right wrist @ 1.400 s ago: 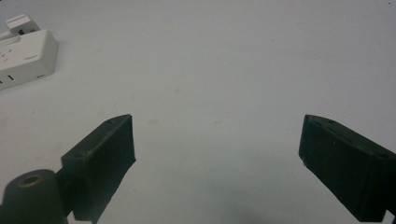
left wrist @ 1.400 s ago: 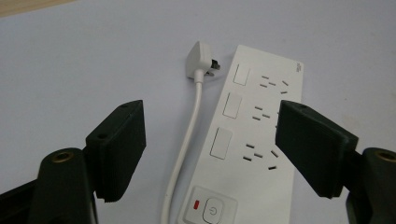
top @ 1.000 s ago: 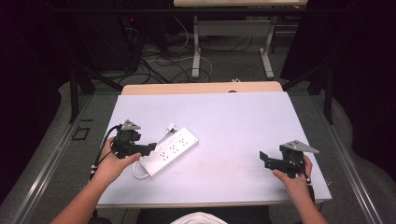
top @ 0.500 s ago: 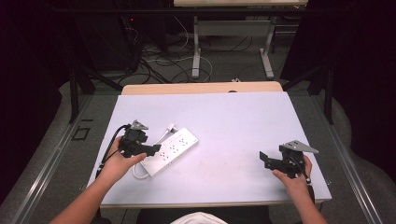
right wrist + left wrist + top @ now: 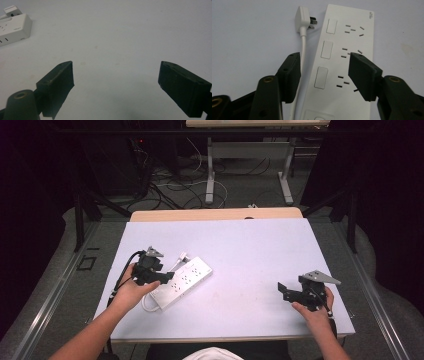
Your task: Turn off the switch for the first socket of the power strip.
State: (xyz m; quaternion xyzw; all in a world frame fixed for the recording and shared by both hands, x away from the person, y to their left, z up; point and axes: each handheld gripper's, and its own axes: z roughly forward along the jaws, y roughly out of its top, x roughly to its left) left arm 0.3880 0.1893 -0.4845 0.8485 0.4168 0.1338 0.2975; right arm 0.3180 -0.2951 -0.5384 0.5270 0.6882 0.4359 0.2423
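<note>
Two grippers are at work over a pale table (image 5: 250, 245), and only one is near anything. In the high view the left gripper (image 5: 162, 277) sits at the lower left of the frame, over the near end of a white power strip (image 5: 187, 277) that lies slantwise on the tabletop. In the left gripper view its jaws are spread and straddle the strip (image 5: 347, 62): one jaw stands over the socket face toward the right of the frame, the other outside the strip's left edge, beside the white cord (image 5: 302, 50). Whether either jaw touches the strip is hard to judge from this angle; nothing looks pinched. The cord runs up to its plug (image 5: 304, 18) at the upper left of that frame, lying flat with the prongs just beside the strip's corner and in none of the sockets.

By my reading, the work is at its start: the strip is approached but not yet gripped, and grasping, lifting or plugging in are all left to do.

Far off at the lower right of the high view, the right gripper (image 5: 287, 292) rests low with its jaws wide apart and holding nothing; its own view shows the strip's end (image 5: 12, 28) at the upper left. No container is on the table.
</note>
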